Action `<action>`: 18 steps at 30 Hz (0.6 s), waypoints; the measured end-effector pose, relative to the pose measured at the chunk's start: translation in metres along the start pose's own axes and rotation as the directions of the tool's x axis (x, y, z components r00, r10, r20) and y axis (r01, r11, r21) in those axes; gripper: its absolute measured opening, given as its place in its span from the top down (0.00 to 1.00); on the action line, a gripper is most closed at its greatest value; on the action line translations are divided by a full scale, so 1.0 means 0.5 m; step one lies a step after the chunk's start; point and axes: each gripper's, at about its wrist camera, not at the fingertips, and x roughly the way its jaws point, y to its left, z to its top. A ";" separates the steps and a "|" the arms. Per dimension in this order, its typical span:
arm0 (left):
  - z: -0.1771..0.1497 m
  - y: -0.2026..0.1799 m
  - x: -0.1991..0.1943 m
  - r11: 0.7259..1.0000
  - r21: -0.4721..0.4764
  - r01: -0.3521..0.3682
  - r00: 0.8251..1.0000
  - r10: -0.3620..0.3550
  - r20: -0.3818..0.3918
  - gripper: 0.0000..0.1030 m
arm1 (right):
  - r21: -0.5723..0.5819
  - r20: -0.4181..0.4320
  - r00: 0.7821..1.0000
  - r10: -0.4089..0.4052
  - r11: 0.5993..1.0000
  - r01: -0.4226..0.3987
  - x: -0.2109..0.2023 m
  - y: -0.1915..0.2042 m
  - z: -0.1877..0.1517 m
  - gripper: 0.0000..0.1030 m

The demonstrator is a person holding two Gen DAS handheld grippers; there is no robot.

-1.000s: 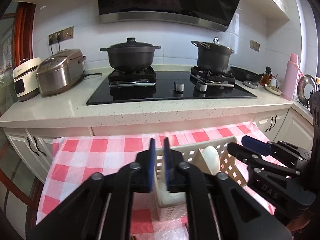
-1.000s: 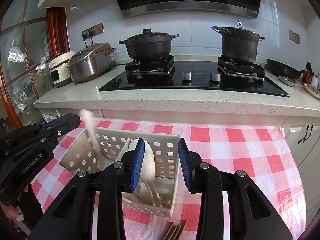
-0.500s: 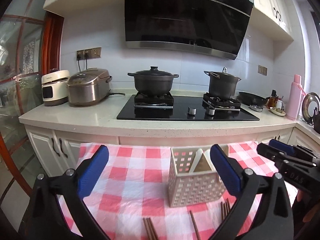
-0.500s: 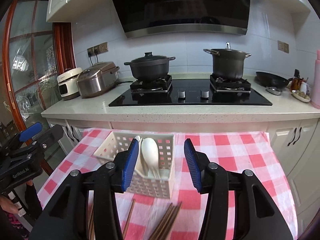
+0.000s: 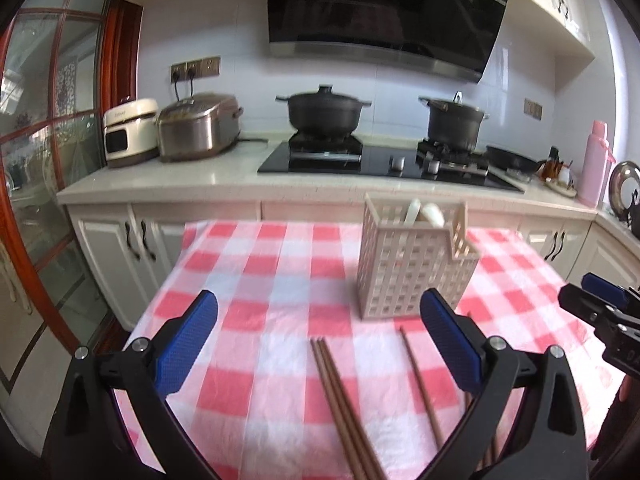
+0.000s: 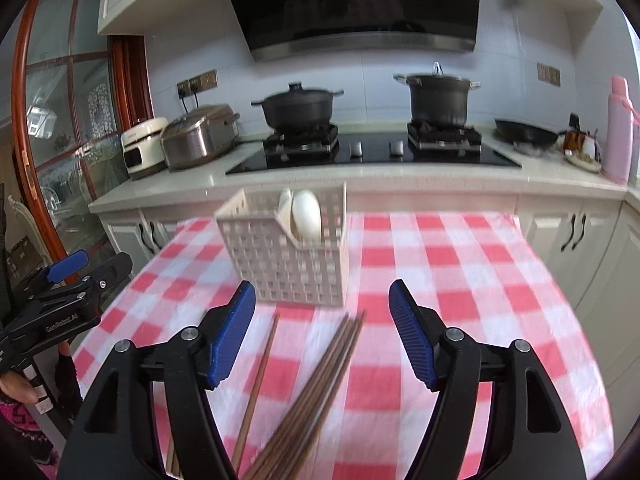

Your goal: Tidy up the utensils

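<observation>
Now both my tools sit well back from the basket; a second ago my left gripper (image 5: 320,344) was nearly closed right at the basket's rim and my right gripper (image 6: 322,332) had its pads at the spoons. Since then the left jaws have swung to their widest and hold nothing, and the right jaws are opening, also with nothing between them.

From the left: a cream toaster-like box and a brushed-metal rice cooker (image 5: 198,126) stand on the pale speckled counter (image 5: 160,184), then a glossy black glass hob with two dark lidded pots, and a pink flask (image 5: 596,164) at the far right.

Nearer me, the table wears a crinkly pink-and-white checked cloth (image 5: 248,276). On it the utensil basket (image 5: 414,264) stands upright, a boxy cream plastic holder with a grid of square holes and a stepped-down side. Two smooth white spoons (image 6: 306,216) stick up inside it, bowls uppermost.

Thin brown wooden chopsticks (image 6: 320,380) lie loose on the cloth in front of the basket, not touching it: one apart on the left, a fanned bundle to its right, passing under my right gripper's open blue ribbed pads (image 6: 234,336).
</observation>
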 end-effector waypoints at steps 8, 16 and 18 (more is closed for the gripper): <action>-0.072 0.031 0.054 0.998 -0.057 -0.007 0.995 0.001 -0.102 0.05 | 0.035 -0.133 0.990 -0.037 0.999 0.042 0.070 -0.016 -0.089 0.36; -0.110 0.066 0.098 0.994 -0.106 -0.013 0.985 -0.005 -0.172 0.05 | 0.082 -0.244 0.967 -0.080 0.991 0.103 0.148 -0.036 -0.125 0.41; -0.112 0.068 0.103 0.995 -0.097 -0.022 0.985 0.005 -0.173 0.05 | 0.091 -0.266 0.960 -0.092 0.989 0.120 0.165 -0.040 -0.123 0.47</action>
